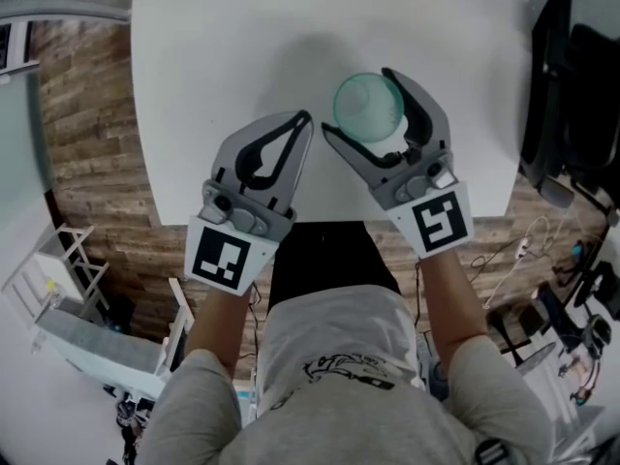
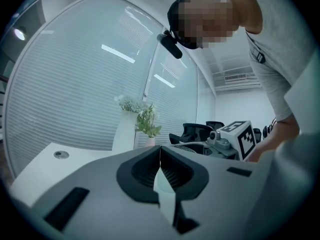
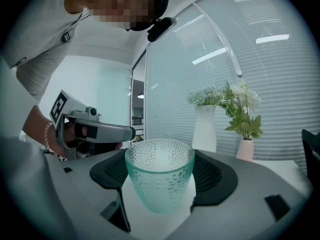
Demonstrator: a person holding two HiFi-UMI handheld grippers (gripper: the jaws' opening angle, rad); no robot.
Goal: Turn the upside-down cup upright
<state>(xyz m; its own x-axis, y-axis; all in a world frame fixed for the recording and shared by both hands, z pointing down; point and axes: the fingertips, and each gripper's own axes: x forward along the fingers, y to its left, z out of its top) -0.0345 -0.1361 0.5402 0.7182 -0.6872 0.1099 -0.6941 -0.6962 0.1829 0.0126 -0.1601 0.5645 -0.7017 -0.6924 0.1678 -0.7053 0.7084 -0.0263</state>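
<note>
Jaws of the right gripper [image 1: 356, 103] close on the cup [image 3: 160, 178], their dark pads against its wall at its 3 and 9 o'clock in the right gripper view; the cup is pale green, dimpled glass, and it stands with its wide mouth up and its narrow base down; in the head view that open mouth shows as a round rim at about 1 o'clock from the picture's middle, over the white table [image 1: 213, 85]; whether the base rests on the table or hangs just above it I cannot tell.

The left gripper [image 1: 306, 119] lies just beside the cup, at its 9 o'clock in the head view; its jaws are pressed together tip to tip with nothing between them, and it takes no part in the hold.

Further out, in the right gripper view, a white vase [image 3: 205, 129] of flowers stands at 12 o'clock beyond the cup and a small pink pot [image 3: 245, 150] with a green plant at 2 o'clock, both well apart from it.

As I judge it, the turning itself is done, since the cup is already upright; what is left is to set it squarely on the table, if it is not there yet, and to open the right jaws and draw them clear without tipping it.
</note>
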